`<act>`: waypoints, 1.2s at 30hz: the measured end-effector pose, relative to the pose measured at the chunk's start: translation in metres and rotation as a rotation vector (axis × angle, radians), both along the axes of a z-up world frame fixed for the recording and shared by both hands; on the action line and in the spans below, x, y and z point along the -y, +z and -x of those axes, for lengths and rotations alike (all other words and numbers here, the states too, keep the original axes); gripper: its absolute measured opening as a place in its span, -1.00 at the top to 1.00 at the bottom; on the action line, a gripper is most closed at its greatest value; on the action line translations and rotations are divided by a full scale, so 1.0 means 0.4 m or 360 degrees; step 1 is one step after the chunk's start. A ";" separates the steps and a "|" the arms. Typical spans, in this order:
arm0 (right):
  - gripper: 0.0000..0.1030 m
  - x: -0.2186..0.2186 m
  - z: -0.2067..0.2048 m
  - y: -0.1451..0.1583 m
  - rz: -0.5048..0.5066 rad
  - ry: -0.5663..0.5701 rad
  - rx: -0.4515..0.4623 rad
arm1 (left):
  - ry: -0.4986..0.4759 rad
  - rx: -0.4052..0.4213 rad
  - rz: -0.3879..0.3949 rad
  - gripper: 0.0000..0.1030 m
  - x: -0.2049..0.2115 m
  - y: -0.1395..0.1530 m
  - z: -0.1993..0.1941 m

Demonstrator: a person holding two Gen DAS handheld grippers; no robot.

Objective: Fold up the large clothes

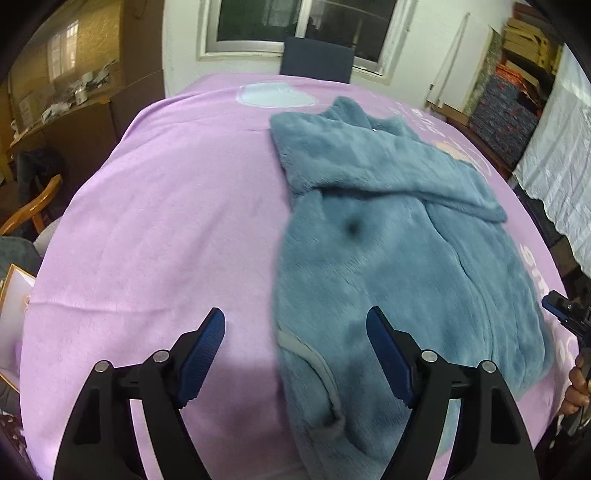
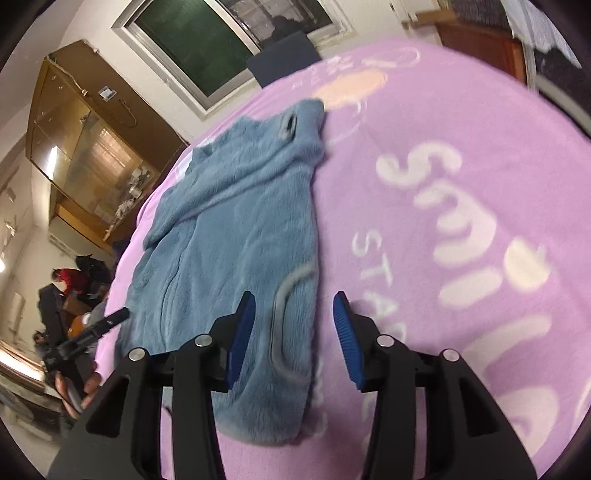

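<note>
Left wrist view: the left claw (image 1: 295, 350) hangs released and empty over the near hem of the blue fleece (image 1: 399, 240), which lies part-folded on the table (image 1: 166, 221).

Right wrist view: the right claw (image 2: 293, 339) is also released, over the hem's other side. Next, probably, both must pinch the hem and fold it away.

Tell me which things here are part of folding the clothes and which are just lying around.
Part of the job:
blue fleece garment
left gripper, open, above the garment's near edge
right gripper, open, nothing held
pink blanket under the garment

Just around:
dark chair
wooden cabinet
window
</note>
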State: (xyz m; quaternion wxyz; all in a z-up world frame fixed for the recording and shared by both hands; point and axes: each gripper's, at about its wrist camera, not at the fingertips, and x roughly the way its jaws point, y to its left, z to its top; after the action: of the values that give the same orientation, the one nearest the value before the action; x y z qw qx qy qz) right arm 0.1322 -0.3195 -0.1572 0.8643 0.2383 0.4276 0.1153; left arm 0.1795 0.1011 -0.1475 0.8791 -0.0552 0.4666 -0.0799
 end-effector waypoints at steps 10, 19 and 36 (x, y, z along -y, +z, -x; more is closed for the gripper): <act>0.16 -0.053 -0.040 -0.024 0.0108 0.0069 -0.0014 | -0.0014 -0.0011 -0.0151 -0.44 0.020 -0.020 -0.026; 0.16 -0.048 -0.107 0.002 0.0097 0.0028 -0.0019 | 0.0047 -0.0052 -0.0182 -0.09 0.041 -0.027 -0.162; -0.08 -0.037 0.048 0.003 0.0063 0.0096 -0.0007 | -0.0056 -0.0073 -0.0042 -0.50 0.034 -0.015 0.062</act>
State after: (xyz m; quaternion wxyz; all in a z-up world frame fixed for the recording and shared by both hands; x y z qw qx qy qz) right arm 0.1130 -0.3047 -0.1560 0.8641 0.2085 0.4386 0.1323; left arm 0.1547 0.0876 -0.1535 0.8674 -0.0374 0.4884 -0.0880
